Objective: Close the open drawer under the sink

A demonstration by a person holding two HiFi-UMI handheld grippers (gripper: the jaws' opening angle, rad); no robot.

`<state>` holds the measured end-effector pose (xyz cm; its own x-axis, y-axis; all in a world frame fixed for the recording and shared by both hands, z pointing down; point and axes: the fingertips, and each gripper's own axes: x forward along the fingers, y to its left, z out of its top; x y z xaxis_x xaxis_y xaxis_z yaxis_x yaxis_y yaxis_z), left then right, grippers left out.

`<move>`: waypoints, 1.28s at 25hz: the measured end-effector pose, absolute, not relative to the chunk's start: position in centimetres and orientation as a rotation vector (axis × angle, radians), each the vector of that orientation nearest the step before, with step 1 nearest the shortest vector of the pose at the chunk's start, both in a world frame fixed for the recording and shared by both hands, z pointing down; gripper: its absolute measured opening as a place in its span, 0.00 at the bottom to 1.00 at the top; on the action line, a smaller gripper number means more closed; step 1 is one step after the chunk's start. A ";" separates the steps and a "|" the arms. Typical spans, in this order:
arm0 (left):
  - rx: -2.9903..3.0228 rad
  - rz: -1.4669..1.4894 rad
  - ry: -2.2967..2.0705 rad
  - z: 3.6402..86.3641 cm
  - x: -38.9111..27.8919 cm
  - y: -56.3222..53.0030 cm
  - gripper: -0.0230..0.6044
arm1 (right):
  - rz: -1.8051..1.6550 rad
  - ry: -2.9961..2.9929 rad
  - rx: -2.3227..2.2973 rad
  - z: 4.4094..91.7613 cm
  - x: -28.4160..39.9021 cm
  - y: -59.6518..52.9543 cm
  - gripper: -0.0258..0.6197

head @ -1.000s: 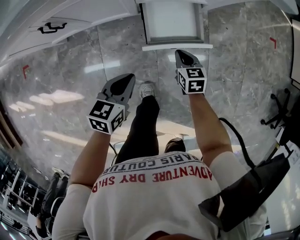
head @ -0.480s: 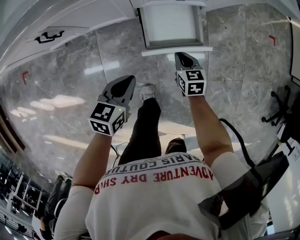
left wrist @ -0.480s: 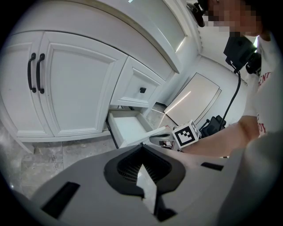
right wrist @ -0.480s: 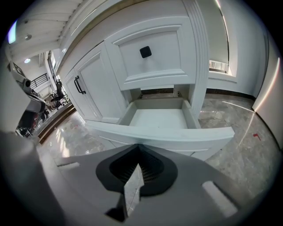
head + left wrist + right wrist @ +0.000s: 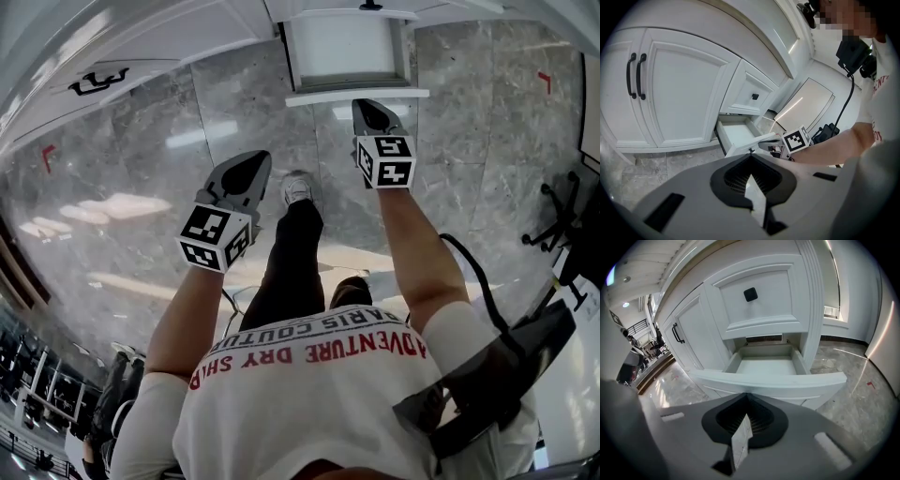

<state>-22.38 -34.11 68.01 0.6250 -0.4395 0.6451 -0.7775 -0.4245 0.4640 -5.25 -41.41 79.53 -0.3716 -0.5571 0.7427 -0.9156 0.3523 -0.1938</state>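
Observation:
The open white drawer sticks out from the cabinet at the top of the head view, and its inside is empty. My right gripper is shut on nothing, with its tip right at the drawer's front panel. The left gripper view shows the same drawer with the right gripper at its front. My left gripper hangs shut and empty over the floor, to the left of the drawer and back from it.
Above the open drawer is a shut drawer with a black knob. Left of it are cabinet doors with black handles. The person's shoe stands on the grey marble floor between the grippers. A black bag hangs at the right.
The view has shifted slightly, and the cabinet edge now shows above the drawer. Both grippers hold nearly the same places, the right one still at the drawer front.

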 end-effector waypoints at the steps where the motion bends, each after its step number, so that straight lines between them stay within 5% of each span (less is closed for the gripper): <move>1: 2.076 0.558 -0.952 68.1 -22.6 -34.3 0.04 | 0.820 -2.050 1.280 79.6 -5.3 -41.8 0.04; 32: 2.045 0.529 -1.008 69.3 -26.5 -37.8 0.04 | 0.859 -2.075 1.445 79.4 -7.5 -56.8 0.04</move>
<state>-26.46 -37.79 69.26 0.5987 -0.4762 0.6440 -0.8005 -0.3812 0.4624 -7.52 -56.79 79.37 -0.3377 -0.6491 0.6816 -0.9410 0.2509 -0.2273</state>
